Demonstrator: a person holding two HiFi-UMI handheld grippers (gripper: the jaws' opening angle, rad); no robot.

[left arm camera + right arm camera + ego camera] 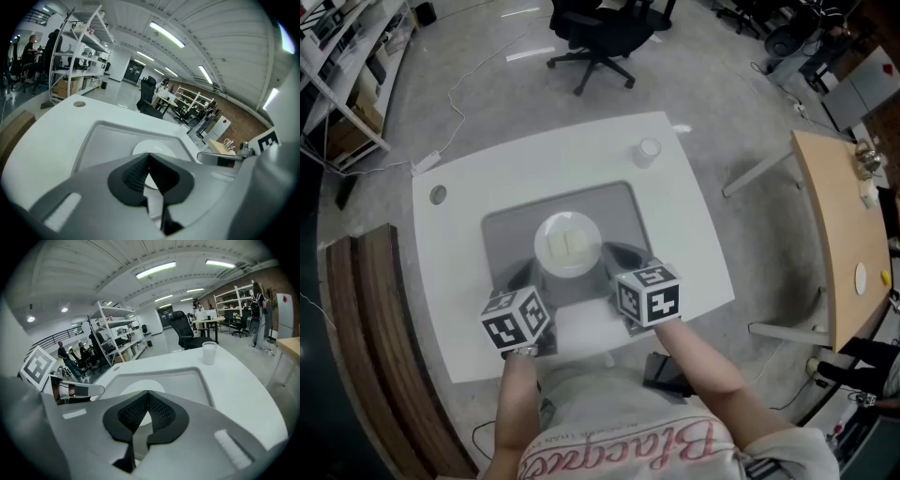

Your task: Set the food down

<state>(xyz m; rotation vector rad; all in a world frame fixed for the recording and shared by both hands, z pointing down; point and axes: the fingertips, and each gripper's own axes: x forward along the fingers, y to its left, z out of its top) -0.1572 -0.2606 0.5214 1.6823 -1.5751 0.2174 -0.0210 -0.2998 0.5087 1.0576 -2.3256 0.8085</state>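
Left gripper (149,155): I hold it above the near edge of the white tabletop (450,246). Its dark ribbed pads are closed tip to tip with nothing between them.
Right gripper (147,393): it sits beside the left one over the same near edge, closed tight and empty too.
Grey rectangular tray (508,228): it lies flat in the middle of the tabletop, with its raised lip just beyond my jaws. It carries only the plate.
White round plate (546,228): it rests on the tray, roughly central and nearer the tray's front edge than its far edge.
Pale yellow food (569,246): two flat, squarish pieces lie side by side in the centre of the plate. It looks already set down, and neither gripper touches it.
Handling, my guess: the pieces look light and soft and would likely dent or break if pinched. The plate looks stiff, smooth and slippery, and breakable if dropped.
Where to grip: I would take the plate by its rim, one gripper on each side, and keep it level. I would not take hold of the food itself.
Translucent plastic cup (648,151): it stands upright near the far right corner of the tabletop, well apart from the tray. I cannot tell what is in it.
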